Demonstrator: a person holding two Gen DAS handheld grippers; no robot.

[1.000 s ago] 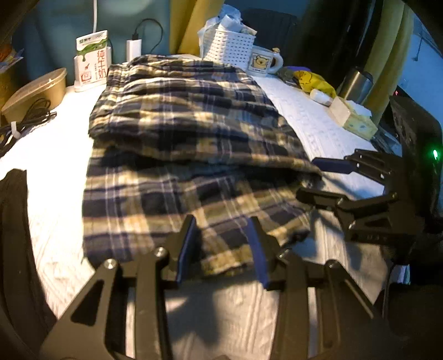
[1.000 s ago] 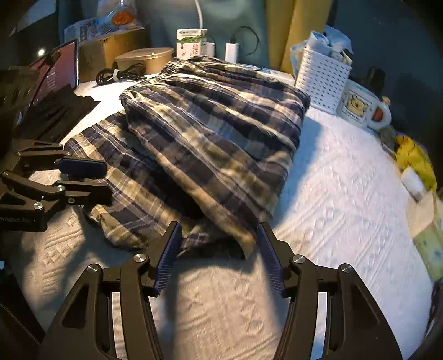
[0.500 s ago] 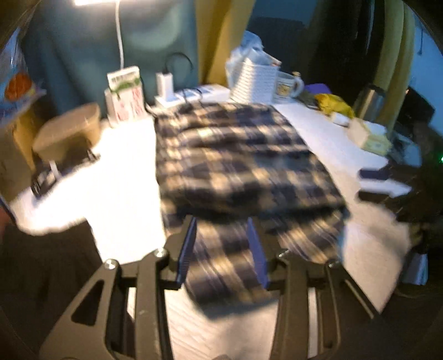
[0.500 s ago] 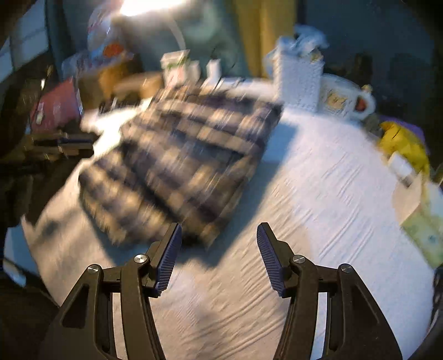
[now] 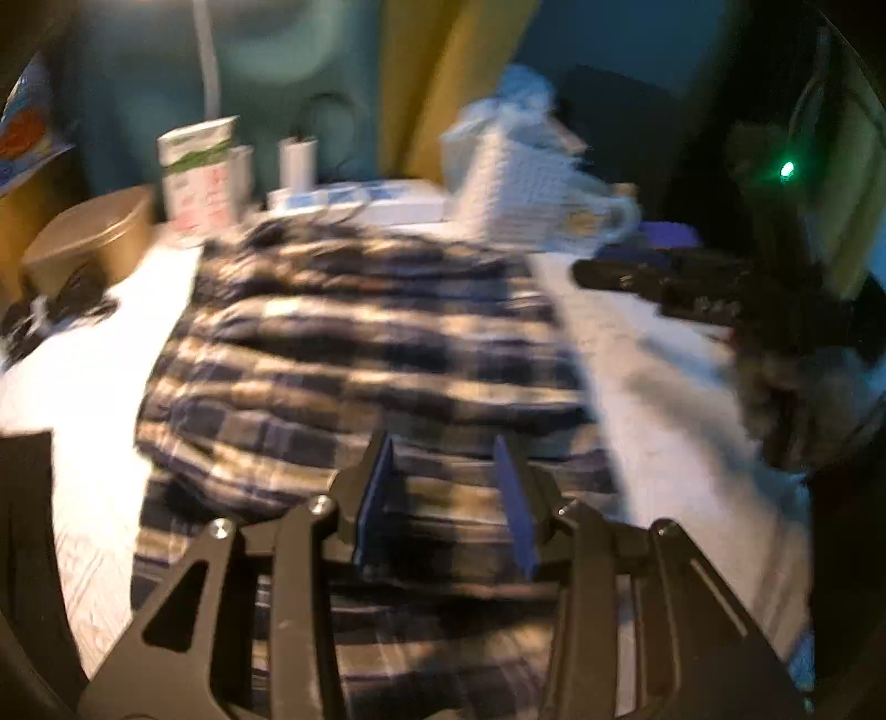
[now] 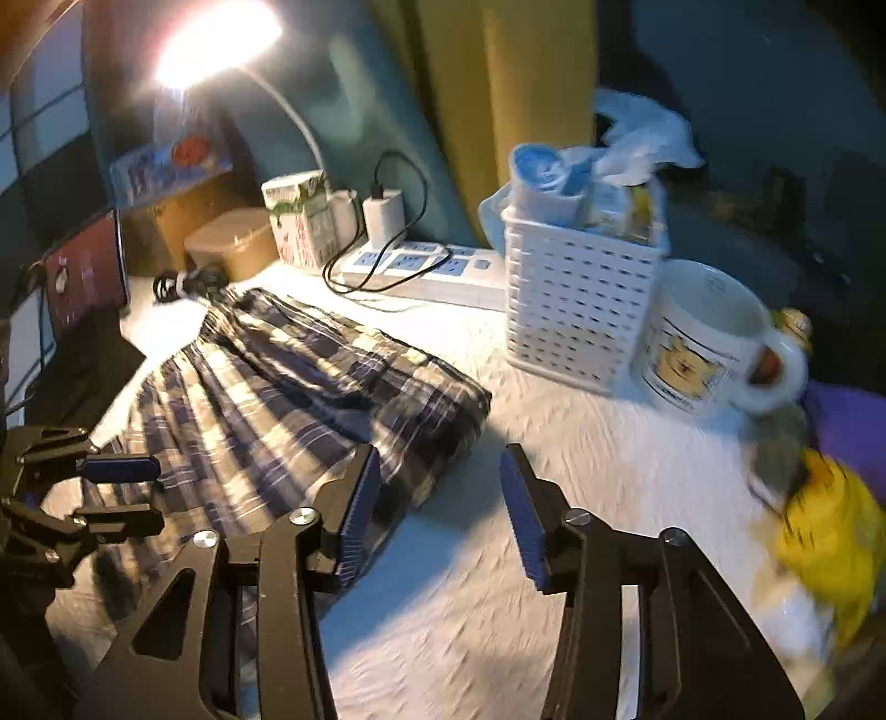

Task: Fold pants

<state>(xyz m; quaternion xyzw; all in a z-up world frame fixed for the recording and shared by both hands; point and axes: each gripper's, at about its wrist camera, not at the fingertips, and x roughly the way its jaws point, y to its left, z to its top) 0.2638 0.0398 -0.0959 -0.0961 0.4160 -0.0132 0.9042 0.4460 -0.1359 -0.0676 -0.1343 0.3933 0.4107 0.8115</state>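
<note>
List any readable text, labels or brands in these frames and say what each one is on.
None can be read.
Carton: green and red print, too blurred.
Mug: a cartoon picture with a dark caption strip beneath it, too small to read.
Red-screened device: small marks, illegible.
Packets in the white basket: print unreadable.

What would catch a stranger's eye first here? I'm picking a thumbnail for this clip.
The plaid pants folded on the white bedspread dominate the middle of both views. Behind them a lit lamp glares at the upper left, and to their right stand a white basket stuffed with packets and a cartoon mug. The right tongs hang empty beside the pants' edge, closing; the left tongs hover open above the cloth.
</note>
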